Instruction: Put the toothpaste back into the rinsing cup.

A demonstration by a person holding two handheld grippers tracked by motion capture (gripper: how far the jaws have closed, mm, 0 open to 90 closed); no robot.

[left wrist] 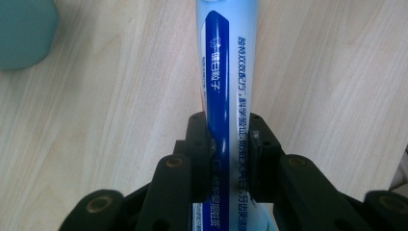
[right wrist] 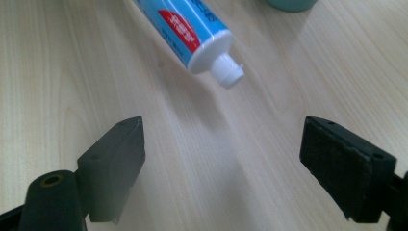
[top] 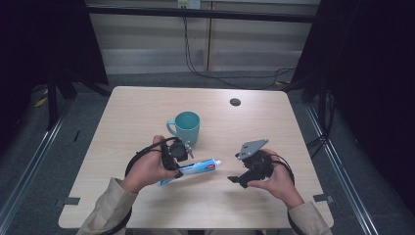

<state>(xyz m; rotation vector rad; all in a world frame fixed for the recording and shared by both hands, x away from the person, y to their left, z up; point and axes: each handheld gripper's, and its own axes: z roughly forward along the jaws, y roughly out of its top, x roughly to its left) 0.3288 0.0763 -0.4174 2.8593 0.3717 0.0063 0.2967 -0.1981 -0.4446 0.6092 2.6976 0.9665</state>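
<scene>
A blue and white toothpaste tube (top: pixel 195 169) lies across the table's front middle, white cap (top: pixel 218 162) pointing right. My left gripper (top: pixel 177 169) is shut on the tube (left wrist: pixel 226 96) near its rear half, its jaws pressing both sides. In the right gripper view the tube's capped end (right wrist: pixel 226 72) hangs just above the wood, a little ahead of my right gripper (right wrist: pixel 221 163), whose jaws stand wide open with nothing between them. In the high view the right gripper (top: pixel 236 179) is to the right of the cap, apart from it.
A teal mug (top: pixel 187 127) stands just behind the left hand, handle to the left; its edge shows as the teal mug (left wrist: pixel 24 33) at top left of the left gripper view. A dark round grommet (top: pixel 235 102) sits near the table's (top: pixel 147 103) far edge.
</scene>
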